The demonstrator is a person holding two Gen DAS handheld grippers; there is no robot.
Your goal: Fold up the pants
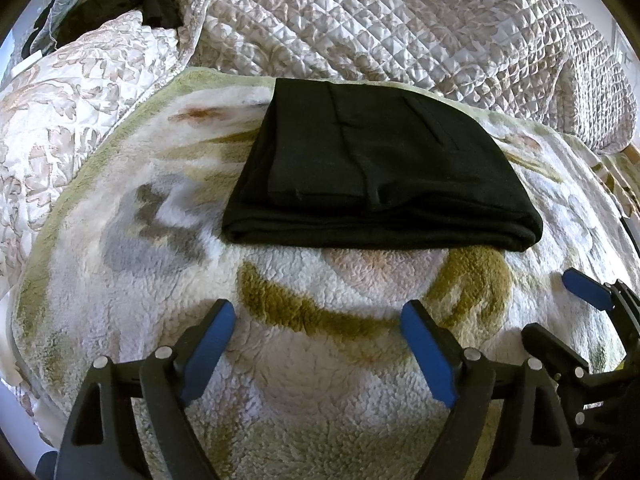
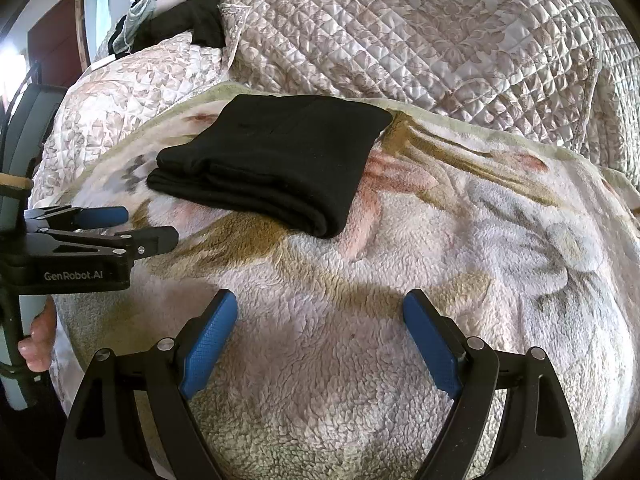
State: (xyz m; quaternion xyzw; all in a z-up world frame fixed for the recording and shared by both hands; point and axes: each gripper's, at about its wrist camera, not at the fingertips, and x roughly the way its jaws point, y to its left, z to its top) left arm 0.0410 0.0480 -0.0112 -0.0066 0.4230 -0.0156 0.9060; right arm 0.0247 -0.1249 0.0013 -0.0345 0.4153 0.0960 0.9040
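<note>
The black pants (image 1: 376, 168) lie folded into a compact rectangle on a fleecy floral blanket (image 1: 320, 360); they also show in the right wrist view (image 2: 272, 164), up and left of centre. My left gripper (image 1: 318, 320) is open and empty, a short way in front of the pants' near folded edge. My right gripper (image 2: 320, 312) is open and empty, back from the pants and to their right. The right gripper shows at the right edge of the left wrist view (image 1: 560, 308); the left gripper shows at the left of the right wrist view (image 2: 148, 226).
A quilted floral bedspread (image 1: 400, 20) is bunched behind the blanket and along its left side. Dark and pale clothes (image 1: 112, 4) are piled at the far left corner. A wooden door (image 2: 56, 52) stands at far left.
</note>
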